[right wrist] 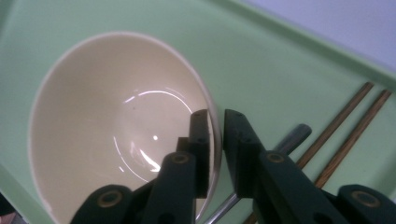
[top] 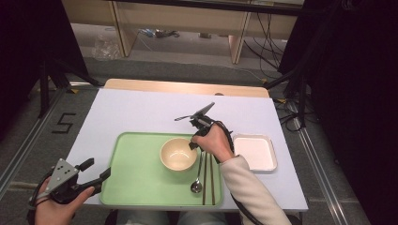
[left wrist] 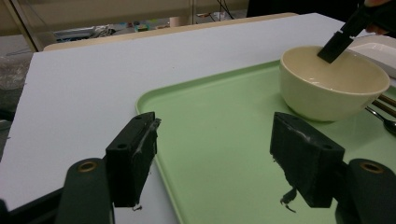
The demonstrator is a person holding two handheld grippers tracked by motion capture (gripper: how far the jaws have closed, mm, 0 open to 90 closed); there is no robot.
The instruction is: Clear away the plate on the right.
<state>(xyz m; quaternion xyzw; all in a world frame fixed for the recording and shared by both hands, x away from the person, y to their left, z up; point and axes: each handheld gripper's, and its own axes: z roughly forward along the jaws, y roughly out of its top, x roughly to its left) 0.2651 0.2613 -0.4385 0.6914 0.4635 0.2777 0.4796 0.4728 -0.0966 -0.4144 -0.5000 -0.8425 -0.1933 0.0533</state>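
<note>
A cream bowl [top: 178, 153] [left wrist: 334, 84] [right wrist: 116, 126] stands empty in the middle of a green tray [top: 136, 178] [left wrist: 219, 140] [right wrist: 261, 60]. My right gripper [top: 193, 143] [right wrist: 215, 116] points down at the bowl's right rim, one jaw inside the bowl and one outside. A thin gap shows beside the rim, so the jaws stand a little open around it. One of its fingers [left wrist: 334, 46] dips into the bowl in the left gripper view. My left gripper [top: 98, 168] [left wrist: 212, 135] hovers wide open over the tray's left edge, holding nothing.
A metal spoon [top: 197, 180] [right wrist: 294, 137] and a pair of brown chopsticks [top: 209, 178] [right wrist: 355, 121] lie on the tray right of the bowl. A white square dish [top: 254, 152] [left wrist: 373, 49] sits on the white table [top: 141, 112] beside the tray's right edge.
</note>
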